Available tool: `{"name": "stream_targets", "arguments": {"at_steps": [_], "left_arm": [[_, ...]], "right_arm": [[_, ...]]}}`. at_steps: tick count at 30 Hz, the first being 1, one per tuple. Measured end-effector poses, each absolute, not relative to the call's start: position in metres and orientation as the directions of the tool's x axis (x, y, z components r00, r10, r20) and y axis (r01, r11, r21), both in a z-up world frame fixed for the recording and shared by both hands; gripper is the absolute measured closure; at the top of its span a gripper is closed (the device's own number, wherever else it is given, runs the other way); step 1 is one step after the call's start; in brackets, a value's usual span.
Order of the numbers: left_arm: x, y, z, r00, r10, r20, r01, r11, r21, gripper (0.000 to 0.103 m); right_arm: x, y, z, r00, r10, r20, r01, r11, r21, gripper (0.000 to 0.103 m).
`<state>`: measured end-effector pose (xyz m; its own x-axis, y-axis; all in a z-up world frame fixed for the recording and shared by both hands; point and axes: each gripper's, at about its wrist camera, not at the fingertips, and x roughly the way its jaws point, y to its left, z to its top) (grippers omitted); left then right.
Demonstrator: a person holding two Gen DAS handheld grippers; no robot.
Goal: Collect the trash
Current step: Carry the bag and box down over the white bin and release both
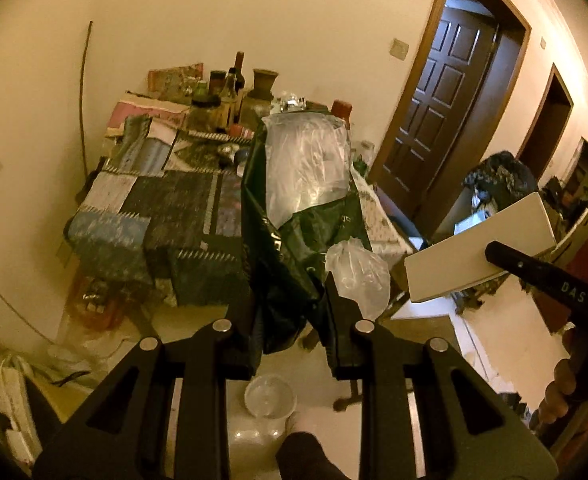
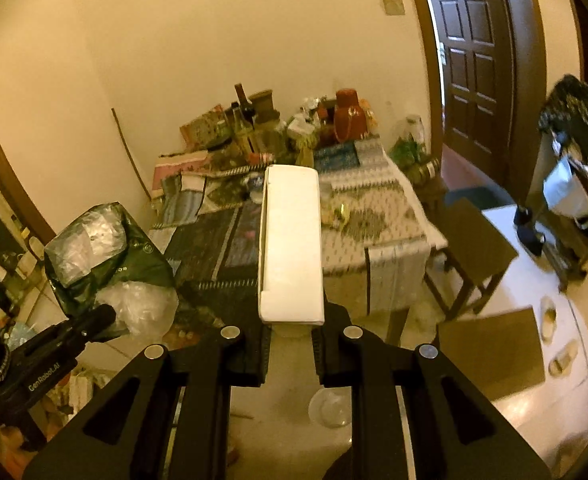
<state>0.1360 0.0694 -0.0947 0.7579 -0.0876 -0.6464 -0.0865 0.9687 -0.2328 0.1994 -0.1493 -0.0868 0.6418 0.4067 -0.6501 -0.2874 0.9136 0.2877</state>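
A dark green plastic trash bag (image 1: 294, 240) is held upright between the narrowed fingers of the left tool (image 1: 290, 320), which is clamped on the bag's lower folds. Crumpled clear plastic sheeting (image 1: 305, 164) is seen stuffed in the bag's open top, and a second clear plastic wad (image 1: 357, 272) bulges from its side at 3 o'clock of the grip. In the right wrist view the same bag (image 2: 134, 256) appears at 9 o'clock, held up beside the surface.

A flat white rectangular cardboard box (image 2: 290, 240) is gripped at its near end by the right tool (image 2: 292, 328), the fingers being closed against its two sides; the box points away toward 12 o'clock. From the left wrist camera the box (image 1: 481, 248) is seen at 3 o'clock of the bag, apart from it.

Beyond both, a surface draped with a patchwork cloth (image 1: 154, 208) is crowded at its far end with bottles and jars (image 2: 254, 124). A clear round plastic container (image 1: 270, 398) lies on the floor below the tools.
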Motion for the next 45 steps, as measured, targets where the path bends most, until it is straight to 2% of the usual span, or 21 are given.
{"name": "stream_targets", "arguments": {"at_steps": [10, 20, 28, 34, 45], "left_arm": [[0.108, 0.063, -0.136, 0.672, -0.125, -0.73, -0.047, 0.977, -0.21, 0.079], [0.138, 0.05, -0.235, 0.524, -0.142, -0.84, -0.092, 0.971, -0.222, 0.079], [0.178, 0.046, -0.345, 0.424, -0.124, -0.897, -0.131, 0.972, -0.196, 0.079], [0.199, 0.056, -0.438, 0.357, -0.119, -0.926, -0.159, 0.97, -0.185, 0.079], [0.227, 0.061, -0.599, 0.256, -0.122, -0.959, -0.17, 0.971, -0.169, 0.079]], "right_arm": [[0.162, -0.155, -0.118, 0.592, 0.372, -0.715, -0.229, 0.928, 0.294, 0.087], [0.187, -0.158, -0.186, 0.481, 0.342, -0.807, -0.204, 0.939, 0.276, 0.087], [0.219, -0.144, -0.285, 0.377, 0.342, -0.861, -0.22, 0.936, 0.276, 0.087], [0.244, -0.132, -0.385, 0.296, 0.339, -0.893, -0.239, 0.931, 0.274, 0.087], [0.274, -0.112, -0.537, 0.22, 0.341, -0.914, -0.264, 0.923, 0.28, 0.087]]}}
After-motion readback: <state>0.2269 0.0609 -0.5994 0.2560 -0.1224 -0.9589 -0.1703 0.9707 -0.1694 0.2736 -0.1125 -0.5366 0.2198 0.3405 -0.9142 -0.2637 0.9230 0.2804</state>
